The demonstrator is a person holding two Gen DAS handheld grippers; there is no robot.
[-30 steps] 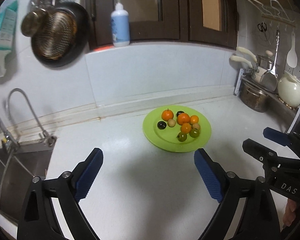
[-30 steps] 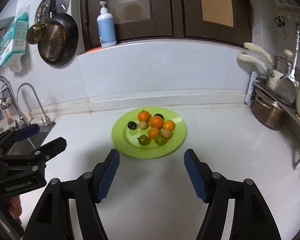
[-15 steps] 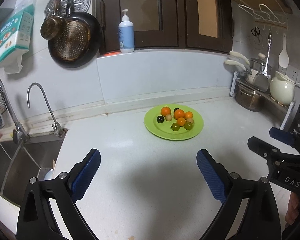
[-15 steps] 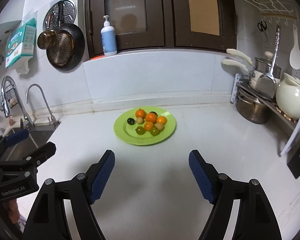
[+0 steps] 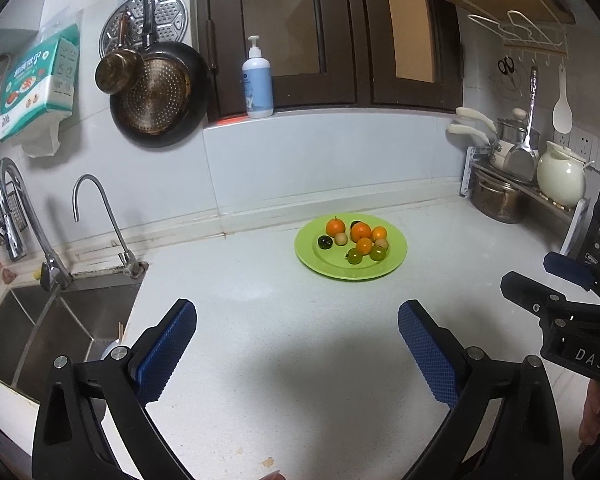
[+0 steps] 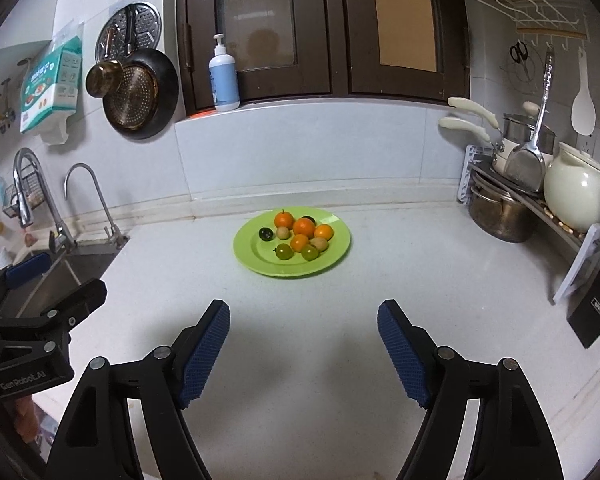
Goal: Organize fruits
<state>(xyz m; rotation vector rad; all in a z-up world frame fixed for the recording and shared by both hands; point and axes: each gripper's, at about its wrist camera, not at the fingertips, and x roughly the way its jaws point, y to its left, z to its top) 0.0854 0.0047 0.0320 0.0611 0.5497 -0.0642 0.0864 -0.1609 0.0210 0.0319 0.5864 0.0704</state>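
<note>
Fruits (image 6: 298, 236) sat on plate (image 6: 336, 258), mid-counter (image 6: 300, 320); sink (image 5: 60, 320) left, pot rack (image 6: 512, 196) right, bottle (image 6: 223, 76) behind.

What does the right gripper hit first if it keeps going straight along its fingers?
Probably bare countertop. The right gripper is open and empty, angled down at the counter short of the green plate of fruit. Nothing stands between them; depth is hard to judge in the fisheye view.

White countertop (image 6: 400, 248), tiled wall (image 6: 320, 148), dark, possibly wooden window frame (image 6: 336, 32).
</note>
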